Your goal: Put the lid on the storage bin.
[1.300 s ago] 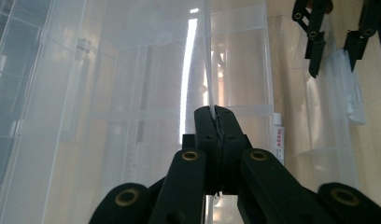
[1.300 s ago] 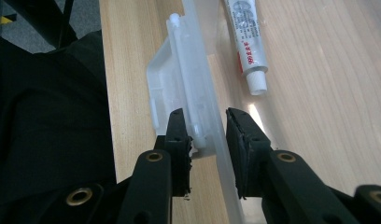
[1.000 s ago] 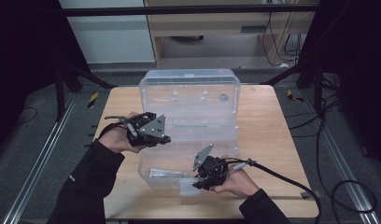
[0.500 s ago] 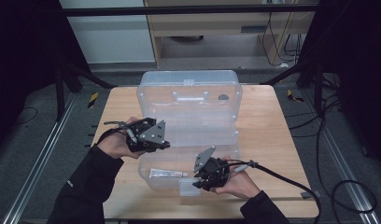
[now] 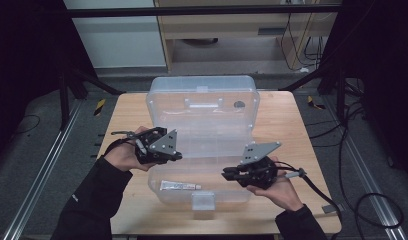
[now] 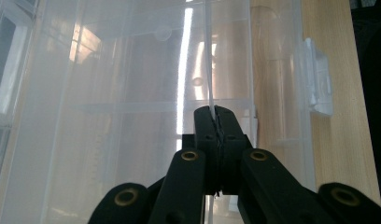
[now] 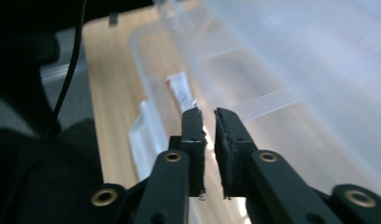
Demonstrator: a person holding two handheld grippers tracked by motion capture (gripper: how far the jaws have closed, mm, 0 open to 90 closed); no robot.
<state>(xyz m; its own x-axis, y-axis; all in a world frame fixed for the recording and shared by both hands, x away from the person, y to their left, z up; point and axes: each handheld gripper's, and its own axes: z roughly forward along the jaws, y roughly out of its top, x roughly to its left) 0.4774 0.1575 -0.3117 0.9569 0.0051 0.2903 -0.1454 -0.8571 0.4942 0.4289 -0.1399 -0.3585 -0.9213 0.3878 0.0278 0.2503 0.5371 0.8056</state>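
Tabletop (image 5: 292,115), right claw (image 5: 232,174) risen, closing emptily

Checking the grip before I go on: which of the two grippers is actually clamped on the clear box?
The left gripper: its fingers pinch a thin wall of the clear box. The right gripper has nothing between its fingers.

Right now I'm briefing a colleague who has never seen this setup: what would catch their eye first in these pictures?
First, the large clear plastic storage box standing open mid-table, its lid tipped up at the far side. The left gripper is shut on the box's thin wall at its left edge. A small white tube lies alone in the box's near part, and the right gripper hovers above it, nothing between its jaws.
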